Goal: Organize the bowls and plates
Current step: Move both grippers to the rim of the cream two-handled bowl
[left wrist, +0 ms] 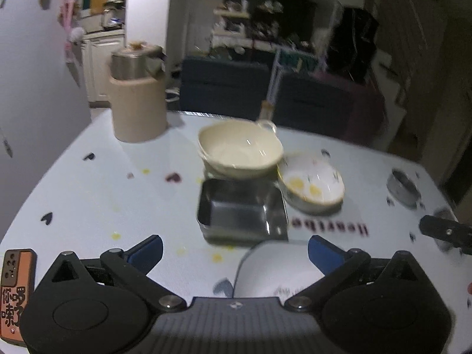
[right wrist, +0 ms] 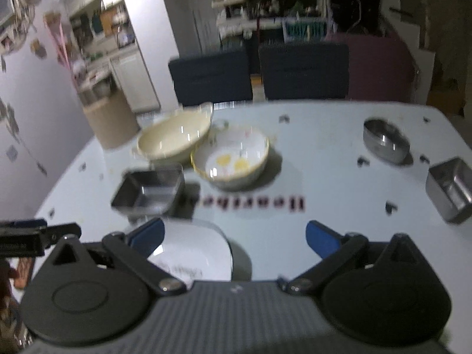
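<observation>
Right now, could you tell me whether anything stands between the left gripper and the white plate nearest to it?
Nothing visible does. The left gripper is open, and the white plate lies directly ahead between its fingers on the table. The square steel dish sits beyond the plate.

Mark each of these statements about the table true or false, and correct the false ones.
1. Both grippers are open and hold nothing. True: left gripper and right gripper stand wide apart.
2. The cream bowl is stacked inside the floral bowl. False: they sit side by side.
3. A square steel tray sits in front of the cream bowl. True.
4. The round steel bowl holds food. False: it looks empty.
5. The white plate lies nearest the grippers. True.
</observation>
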Demonstrator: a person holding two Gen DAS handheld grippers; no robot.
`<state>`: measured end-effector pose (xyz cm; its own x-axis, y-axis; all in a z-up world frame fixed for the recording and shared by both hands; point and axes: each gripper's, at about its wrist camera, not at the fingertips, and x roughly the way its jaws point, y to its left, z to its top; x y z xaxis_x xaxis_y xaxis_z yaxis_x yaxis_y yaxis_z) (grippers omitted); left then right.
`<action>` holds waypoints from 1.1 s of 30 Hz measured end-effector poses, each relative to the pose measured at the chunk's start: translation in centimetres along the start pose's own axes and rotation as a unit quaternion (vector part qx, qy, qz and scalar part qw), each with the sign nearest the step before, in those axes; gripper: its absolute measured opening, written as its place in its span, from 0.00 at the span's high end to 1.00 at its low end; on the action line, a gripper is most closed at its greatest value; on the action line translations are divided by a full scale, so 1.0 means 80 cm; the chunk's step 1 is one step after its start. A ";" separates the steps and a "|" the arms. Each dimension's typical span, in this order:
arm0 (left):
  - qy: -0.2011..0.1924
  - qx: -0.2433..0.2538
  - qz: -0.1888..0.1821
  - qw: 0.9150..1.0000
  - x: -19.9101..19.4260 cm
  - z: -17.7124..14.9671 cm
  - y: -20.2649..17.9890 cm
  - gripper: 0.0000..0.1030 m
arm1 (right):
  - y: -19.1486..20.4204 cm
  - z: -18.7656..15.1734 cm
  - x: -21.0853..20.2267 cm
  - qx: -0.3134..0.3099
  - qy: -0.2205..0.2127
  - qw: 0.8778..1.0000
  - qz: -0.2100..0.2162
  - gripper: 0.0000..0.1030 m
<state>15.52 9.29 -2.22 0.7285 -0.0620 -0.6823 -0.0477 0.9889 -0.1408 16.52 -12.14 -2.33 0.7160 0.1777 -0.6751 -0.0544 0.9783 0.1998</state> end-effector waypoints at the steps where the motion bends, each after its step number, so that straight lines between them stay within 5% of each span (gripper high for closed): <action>1: -0.005 -0.009 0.002 1.000 -0.001 0.004 0.002 0.00 | 0.002 0.006 -0.002 0.001 -0.008 1.000 0.000 0.00; 14: -0.069 -0.158 0.039 0.984 0.017 0.070 0.033 0.00 | 0.036 0.094 0.056 -0.019 -0.096 0.993 0.058 0.00; 21: -0.086 -0.172 0.075 0.978 0.051 0.100 0.040 0.00 | 0.046 0.133 0.107 -0.026 -0.107 0.992 0.068 0.00; 33: -0.034 -0.222 0.092 0.970 0.172 0.115 0.069 0.00 | 0.042 0.144 0.179 -0.057 -0.077 0.995 0.039 0.00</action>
<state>31.57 15.11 -5.83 0.7226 0.1345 -0.6780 -0.4601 0.8256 -0.3267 34.60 -7.50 -3.11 0.8039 0.2434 -0.5427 -0.1854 0.9695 0.1602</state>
